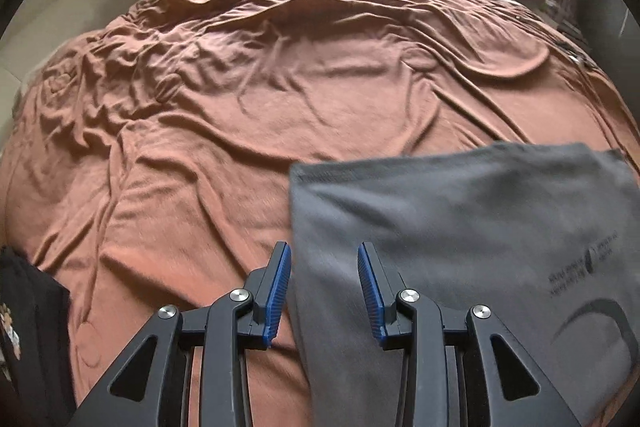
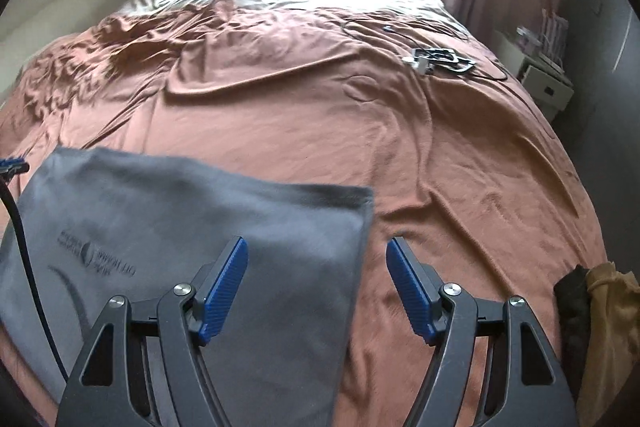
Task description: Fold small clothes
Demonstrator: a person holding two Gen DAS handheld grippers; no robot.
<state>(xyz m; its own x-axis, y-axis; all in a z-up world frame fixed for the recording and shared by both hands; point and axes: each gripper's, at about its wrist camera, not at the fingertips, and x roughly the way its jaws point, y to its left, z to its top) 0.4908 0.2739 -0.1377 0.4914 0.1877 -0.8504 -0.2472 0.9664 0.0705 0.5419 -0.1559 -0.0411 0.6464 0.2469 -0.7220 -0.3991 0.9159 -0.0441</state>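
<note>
A grey garment (image 1: 460, 239) with a dark printed logo lies flat on the rust-brown bedspread (image 1: 240, 99). It also shows in the right wrist view (image 2: 192, 243). My left gripper (image 1: 325, 259) is open, its blue-padded jaws straddling the garment's left edge near the front. My right gripper (image 2: 316, 259) is open, its jaws straddling the garment's right edge. The left gripper's fingertip (image 2: 14, 165) peeks in at the far left of the right wrist view, beside the garment's far left corner.
A black garment (image 1: 28, 327) lies at the bed's left front. Dark and yellow clothes (image 2: 596, 311) lie at the right front. Cables and a small device (image 2: 440, 59) lie on the bed's far right. A nightstand (image 2: 544, 83) stands right of the bed.
</note>
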